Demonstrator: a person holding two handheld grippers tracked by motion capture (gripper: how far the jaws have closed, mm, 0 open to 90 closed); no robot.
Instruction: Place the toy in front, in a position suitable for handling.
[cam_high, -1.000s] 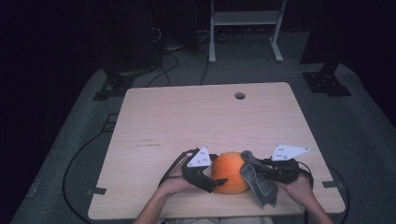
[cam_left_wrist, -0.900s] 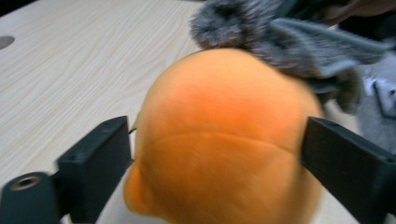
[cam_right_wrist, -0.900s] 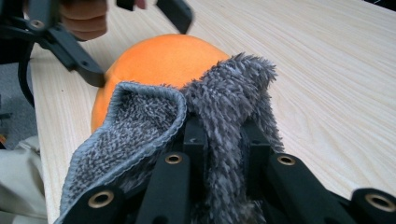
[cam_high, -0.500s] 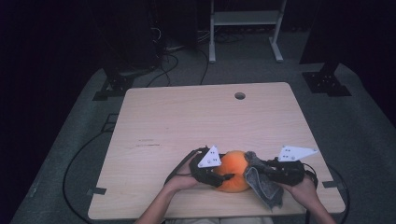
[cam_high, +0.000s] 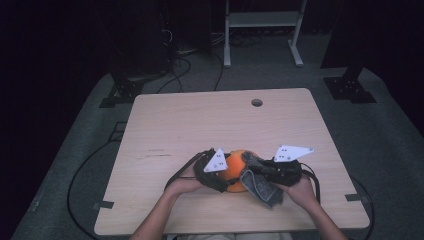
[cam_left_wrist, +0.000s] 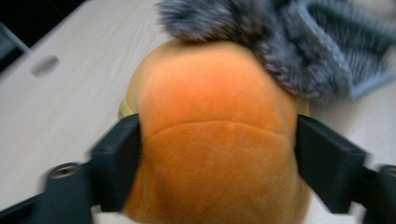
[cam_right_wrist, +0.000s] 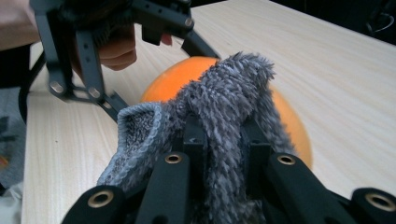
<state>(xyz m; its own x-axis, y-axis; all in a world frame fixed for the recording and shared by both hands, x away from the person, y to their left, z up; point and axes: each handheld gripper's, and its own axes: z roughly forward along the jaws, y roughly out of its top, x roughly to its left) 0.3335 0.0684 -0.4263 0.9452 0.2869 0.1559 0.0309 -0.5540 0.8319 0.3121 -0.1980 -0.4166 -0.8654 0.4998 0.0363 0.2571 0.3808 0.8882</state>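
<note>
A: Orange and soft-looking, the plush ball sits on the wooden table, near the edge closest to the person and well short of the round hole at the far side.

B: Who has hold of it?

A: The left gripper. Its jaws have just been opening wider, with the ball between them, and its pads press both flanks.

B: And the other one?

A: The right gripper is clamped narrow on a grey fuzzy cloth, which lies draped over the ball's top, touching it.
</note>
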